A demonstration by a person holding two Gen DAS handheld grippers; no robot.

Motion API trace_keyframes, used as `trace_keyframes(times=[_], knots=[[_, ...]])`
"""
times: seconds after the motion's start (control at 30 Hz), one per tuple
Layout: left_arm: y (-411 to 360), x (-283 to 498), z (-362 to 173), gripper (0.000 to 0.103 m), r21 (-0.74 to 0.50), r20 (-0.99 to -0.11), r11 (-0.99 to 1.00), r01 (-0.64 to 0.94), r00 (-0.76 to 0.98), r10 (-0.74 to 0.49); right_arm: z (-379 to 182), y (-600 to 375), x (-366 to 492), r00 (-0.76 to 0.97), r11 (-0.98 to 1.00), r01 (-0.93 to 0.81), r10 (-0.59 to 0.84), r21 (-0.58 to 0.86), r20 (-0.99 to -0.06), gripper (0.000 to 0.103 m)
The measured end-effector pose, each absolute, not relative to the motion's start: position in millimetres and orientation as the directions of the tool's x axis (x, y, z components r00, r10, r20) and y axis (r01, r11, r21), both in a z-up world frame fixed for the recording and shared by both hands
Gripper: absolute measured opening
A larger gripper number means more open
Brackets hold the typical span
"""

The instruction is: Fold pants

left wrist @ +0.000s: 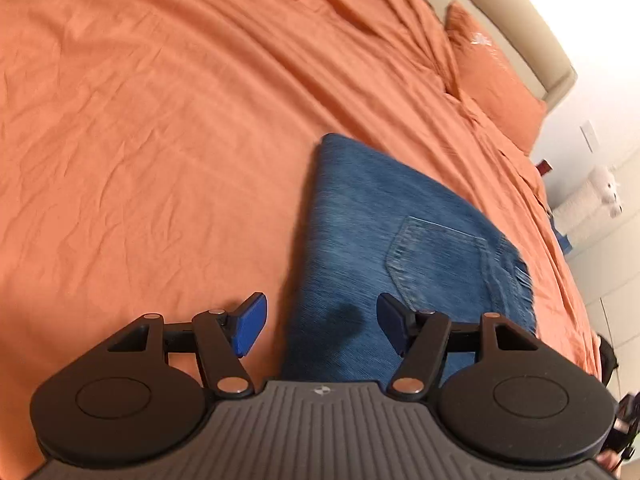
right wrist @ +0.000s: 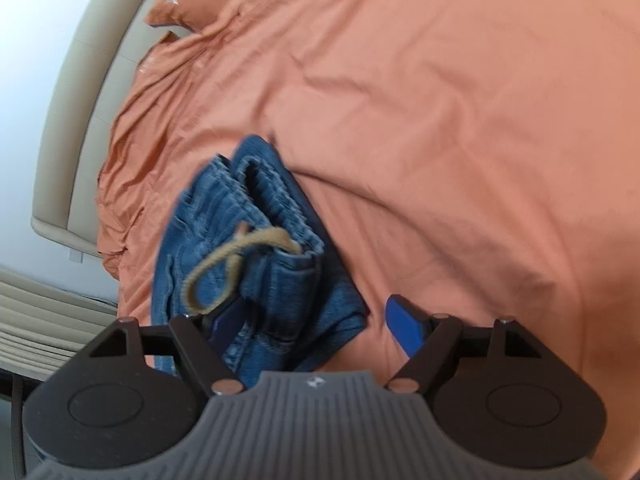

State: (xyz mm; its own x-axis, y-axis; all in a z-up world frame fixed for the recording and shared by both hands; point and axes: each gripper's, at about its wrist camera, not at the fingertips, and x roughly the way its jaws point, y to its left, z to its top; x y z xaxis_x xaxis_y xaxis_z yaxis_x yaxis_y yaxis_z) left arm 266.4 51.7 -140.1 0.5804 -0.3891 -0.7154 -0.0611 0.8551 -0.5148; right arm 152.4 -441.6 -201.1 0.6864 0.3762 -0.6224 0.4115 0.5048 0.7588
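Blue jeans [left wrist: 384, 248] lie folded into a compact stack on the orange bed sheet [left wrist: 140, 140], back pocket up. My left gripper [left wrist: 320, 326] is open above the near edge of the stack, one blue pad over the sheet, the other over the denim. In the right wrist view the jeans [right wrist: 256, 248] show their waistband end with a tan drawstring loop [right wrist: 224, 264]. My right gripper [right wrist: 316, 330] is open, its left pad against the denim, its right pad over the sheet [right wrist: 440, 120]. Neither holds anything.
An orange pillow [left wrist: 492, 76] lies by the beige headboard [left wrist: 520, 40]. A white plush toy [left wrist: 608, 190] stands beyond the bed's right edge. The headboard [right wrist: 80, 100] and a light wall show at the left of the right wrist view.
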Motion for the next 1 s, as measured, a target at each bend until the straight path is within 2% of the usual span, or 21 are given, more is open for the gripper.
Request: trace_keyframes(times=[0.17,0.53,0.63,0.7,0.83,1.0], knots=[[58,285,-156,0.074,-0.579,-0.699,0.812,-0.076,0.558,-0.447,-210,-443,169,0.694,0.452,0.408,0.412,0.794,-0.591,0.076],[55,316,-185,0.074,-0.674,-0.64,0.738,-0.044,0.535,-0.552,-222,-442,180,0.702,0.434,0.374,0.445,0.82,-0.556,0.059],[51,318,-187,0.066,-0.668,-0.638,0.744,-0.029,0.537,-0.552,-221,-440,182,0.704,0.443,0.373,0.438,0.815,-0.56,0.049],[50,320,-187,0.056,-0.665,-0.64,0.747,-0.021,0.532,-0.554,-218,-437,183,0.706,0.461,0.371,0.424,0.806,-0.567,0.044],[42,320,-181,0.043,-0.632,-0.655,0.775,0.006,0.531,-0.538,-211,-433,183,0.711,0.49,0.364,0.402,0.792,-0.576,0.039],[32,316,-169,0.02,-0.571,-0.682,0.821,0.02,0.545,-0.488,-198,-428,179,0.73,0.547,0.324,0.375,0.772,-0.571,0.034]])
